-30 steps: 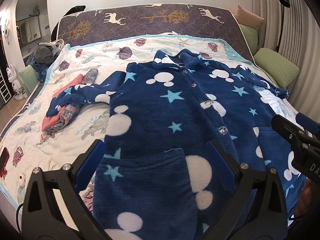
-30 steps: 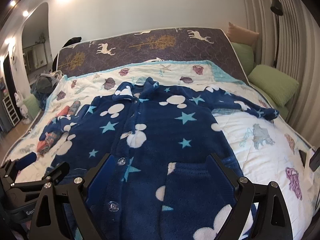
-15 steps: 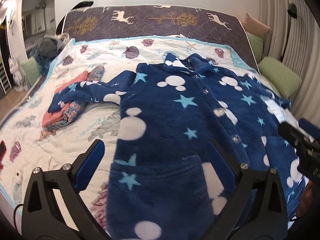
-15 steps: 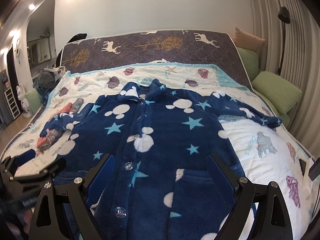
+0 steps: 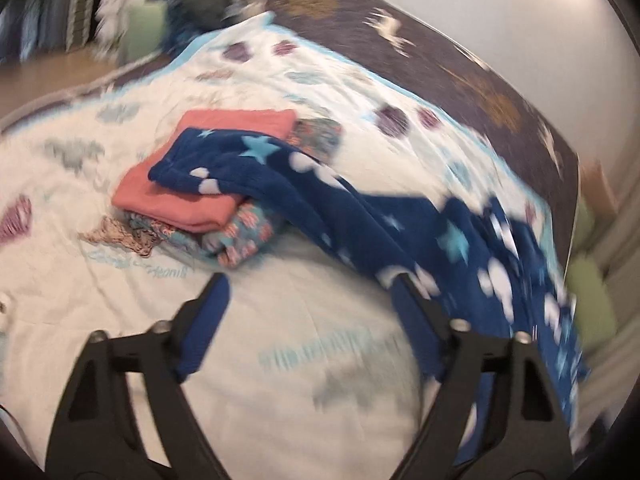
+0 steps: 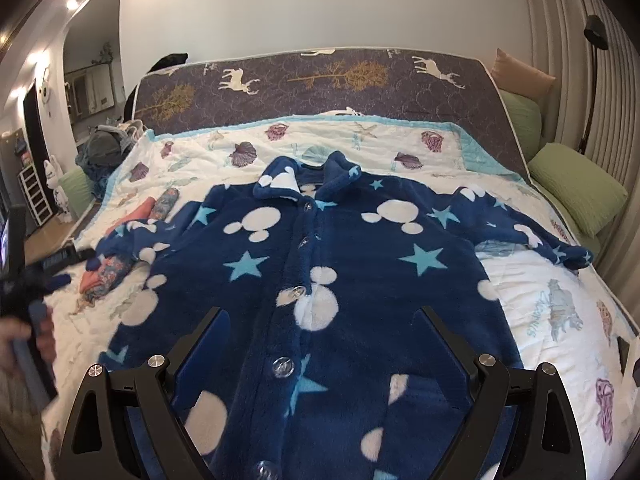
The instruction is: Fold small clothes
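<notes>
A dark blue fleece top [image 6: 360, 248] with white blobs and light blue stars lies spread flat, buttoned, on the quilt [image 6: 540, 312]. Its left sleeve [image 5: 248, 160] lies across a folded stack: a coral cloth [image 5: 180, 208] on a floral one [image 5: 244, 236]. My left gripper [image 5: 310, 284] hovers over bare quilt short of that stack, its jaws closing with nothing between them; the left wrist view is blurred. In the right wrist view it shows at the far left [image 6: 68, 270], held by a hand [image 6: 24, 340]. My right gripper [image 6: 320, 316] stands open above the top's lower front.
Green pillows [image 6: 576, 184] line the bed's right side. A deer-patterned mattress [image 6: 320, 80] stands upright behind the bed. A heap of clothes [image 6: 104, 148] sits at the far left corner, and the floor [image 5: 60, 72] lies beyond the left edge.
My left gripper has swung left off the top's front to the sleeve and folded stack, rolling as it went, and its jaws have narrowed. The right gripper has edged slightly over the top.
</notes>
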Available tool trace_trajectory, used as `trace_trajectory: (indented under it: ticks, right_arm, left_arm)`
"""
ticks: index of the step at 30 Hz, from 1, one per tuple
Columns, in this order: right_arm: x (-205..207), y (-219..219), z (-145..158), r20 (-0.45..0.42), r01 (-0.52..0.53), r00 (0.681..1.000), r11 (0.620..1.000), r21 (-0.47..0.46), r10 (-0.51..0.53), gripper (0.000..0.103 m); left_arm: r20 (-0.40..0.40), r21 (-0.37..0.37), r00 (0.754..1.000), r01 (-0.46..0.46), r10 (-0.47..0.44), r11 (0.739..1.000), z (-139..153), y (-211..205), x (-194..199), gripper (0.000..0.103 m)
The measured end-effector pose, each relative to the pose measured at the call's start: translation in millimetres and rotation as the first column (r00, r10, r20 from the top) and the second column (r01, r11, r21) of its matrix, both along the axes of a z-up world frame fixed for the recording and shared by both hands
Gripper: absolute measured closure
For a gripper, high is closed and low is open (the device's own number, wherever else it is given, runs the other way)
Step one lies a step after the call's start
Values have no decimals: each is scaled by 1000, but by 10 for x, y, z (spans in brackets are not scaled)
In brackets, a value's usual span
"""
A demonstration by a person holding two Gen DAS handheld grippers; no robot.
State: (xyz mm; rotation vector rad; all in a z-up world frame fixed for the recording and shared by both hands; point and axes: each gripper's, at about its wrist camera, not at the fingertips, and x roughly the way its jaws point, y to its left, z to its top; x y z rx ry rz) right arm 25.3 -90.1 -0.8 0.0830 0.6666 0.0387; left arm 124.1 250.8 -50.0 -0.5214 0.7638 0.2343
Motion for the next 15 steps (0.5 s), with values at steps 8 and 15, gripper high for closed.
trace_trajectory:
  ticks: [8,15]
  right_arm:
    - [306,-53,-108,-47,31,998,999,-21,-32,9]
    - [422,-133,-151,-59,48,997,998,-51,-51,9]
  left_arm:
    - [-73,-185,997,-32,19,982,-483,299,862,42]
    - [-86,-310,987,-154,134,938,-623,607,1157,67]
